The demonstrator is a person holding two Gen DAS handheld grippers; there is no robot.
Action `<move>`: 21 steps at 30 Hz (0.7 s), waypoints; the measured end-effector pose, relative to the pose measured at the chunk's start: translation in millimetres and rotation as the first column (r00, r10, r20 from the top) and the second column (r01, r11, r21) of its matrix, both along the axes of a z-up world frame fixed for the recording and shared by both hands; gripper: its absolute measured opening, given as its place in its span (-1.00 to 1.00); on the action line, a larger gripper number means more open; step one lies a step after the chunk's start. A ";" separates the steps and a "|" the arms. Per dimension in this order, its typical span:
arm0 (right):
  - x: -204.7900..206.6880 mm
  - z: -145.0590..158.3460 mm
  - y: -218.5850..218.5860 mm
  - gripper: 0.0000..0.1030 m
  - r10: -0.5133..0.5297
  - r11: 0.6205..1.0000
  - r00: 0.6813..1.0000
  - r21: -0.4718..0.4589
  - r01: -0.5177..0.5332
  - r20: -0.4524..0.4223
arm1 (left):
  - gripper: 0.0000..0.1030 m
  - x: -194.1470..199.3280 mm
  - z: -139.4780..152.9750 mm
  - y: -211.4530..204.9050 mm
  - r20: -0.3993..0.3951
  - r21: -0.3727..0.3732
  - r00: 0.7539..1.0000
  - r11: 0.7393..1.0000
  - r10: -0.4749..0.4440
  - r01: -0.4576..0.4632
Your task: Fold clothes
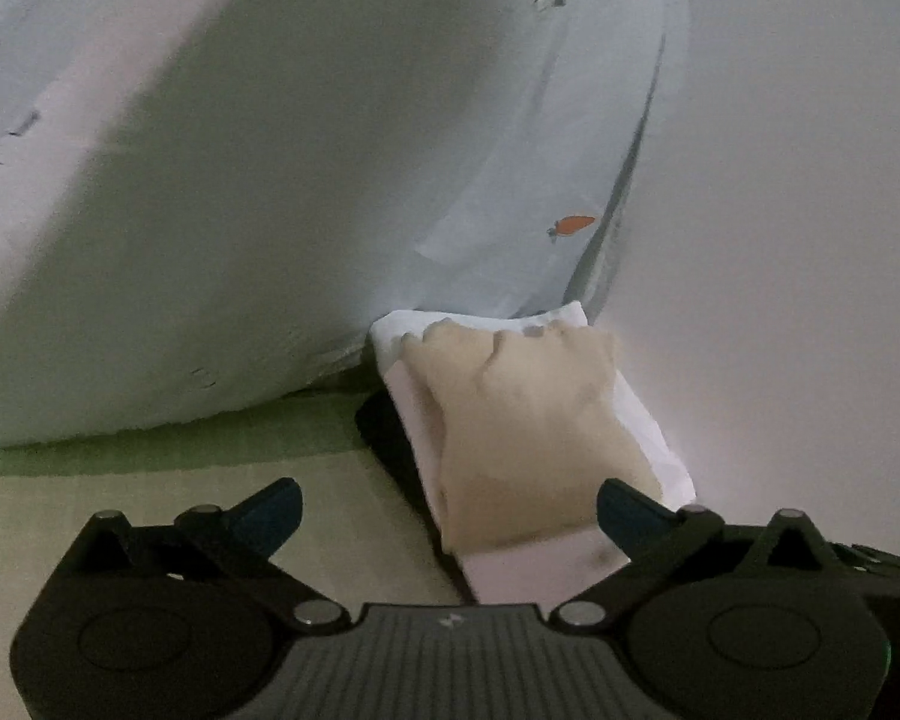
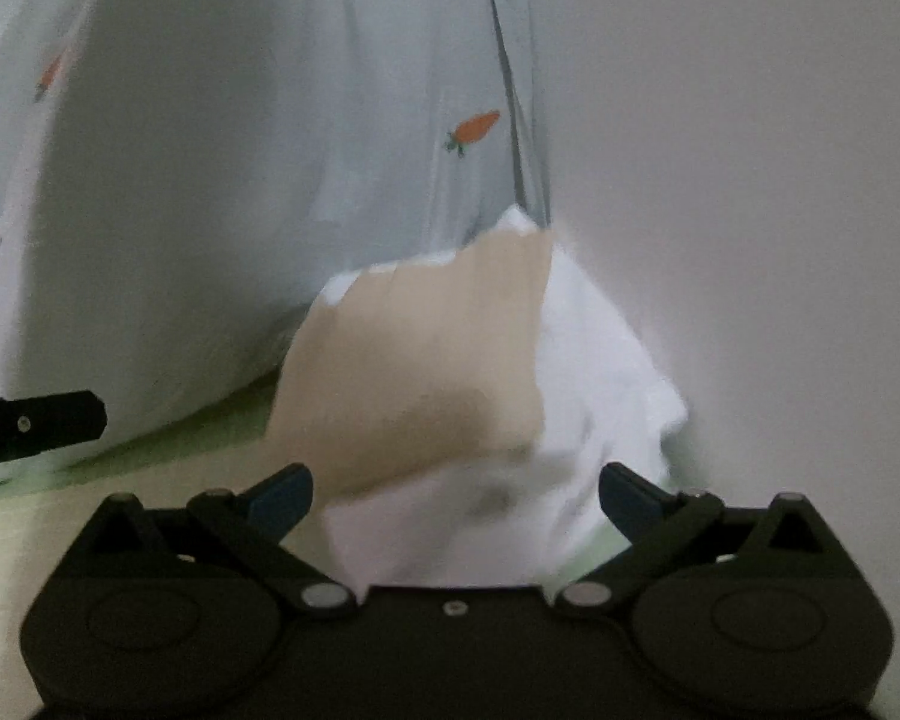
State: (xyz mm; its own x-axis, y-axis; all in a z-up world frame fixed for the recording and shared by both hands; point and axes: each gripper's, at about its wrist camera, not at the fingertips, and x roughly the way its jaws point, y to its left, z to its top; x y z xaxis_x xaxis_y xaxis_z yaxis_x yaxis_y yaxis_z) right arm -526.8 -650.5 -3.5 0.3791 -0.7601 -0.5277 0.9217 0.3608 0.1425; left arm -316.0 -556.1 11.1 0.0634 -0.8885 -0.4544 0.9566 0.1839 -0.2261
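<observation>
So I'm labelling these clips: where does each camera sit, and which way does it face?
Left wrist: on the left claw, looking forward and down at the folded beige-and-white garment; its open fingers show.
Right wrist: on the right claw, facing the same garment; its open fingers show, a dark part of the other claw at the left edge.
Shared: the garment, the carrot-print sheet, the white wall.

Setting: domestic, most likely a bedroom. Evidence: pale blue bedding printed with small orange carrots (image 2: 477, 126), bulging ahead of and left of the jaws; plain white wall (image 2: 750, 210) ahead and to the right; folded beige-and-white garment (image 1: 522, 420) just ahead of the jaws, lying on a pale green surface (image 1: 150, 510) that reaches beneath them.
</observation>
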 end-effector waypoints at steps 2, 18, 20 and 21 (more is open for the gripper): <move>0.9 -1.8 24.5 0.99 -0.003 1.000 1.000 0.003 0.003 -0.020 | 1.00 -5.3 -3.5 18.4 -0.001 0.010 1.000 1.000 -0.016 0.016; -9.2 -3.6 183.3 1.00 -0.112 0.993 0.992 0.022 0.114 -0.061 | 1.00 -36.7 -0.3 150.7 0.030 0.077 0.993 0.990 -0.118 0.115; -11.5 -3.4 200.4 1.00 -0.119 0.992 0.991 0.023 0.121 -0.064 | 1.00 -36.7 -0.7 166.6 0.033 0.086 0.992 0.989 -0.122 0.119; -12.3 -3.1 207.3 1.00 -0.121 0.992 0.990 0.024 0.123 -0.067 | 1.00 -36.7 -0.7 174.0 0.033 0.092 0.992 0.989 -0.122 0.119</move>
State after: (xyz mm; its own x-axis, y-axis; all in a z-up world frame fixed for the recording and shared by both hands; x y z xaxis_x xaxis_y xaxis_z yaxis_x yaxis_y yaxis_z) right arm -539.1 -443.2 -6.6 0.2487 -0.7833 -0.5697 0.9662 0.2420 0.0891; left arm -352.6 -382.1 10.4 -0.0227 -0.8467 -0.5315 0.9807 0.0844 -0.1764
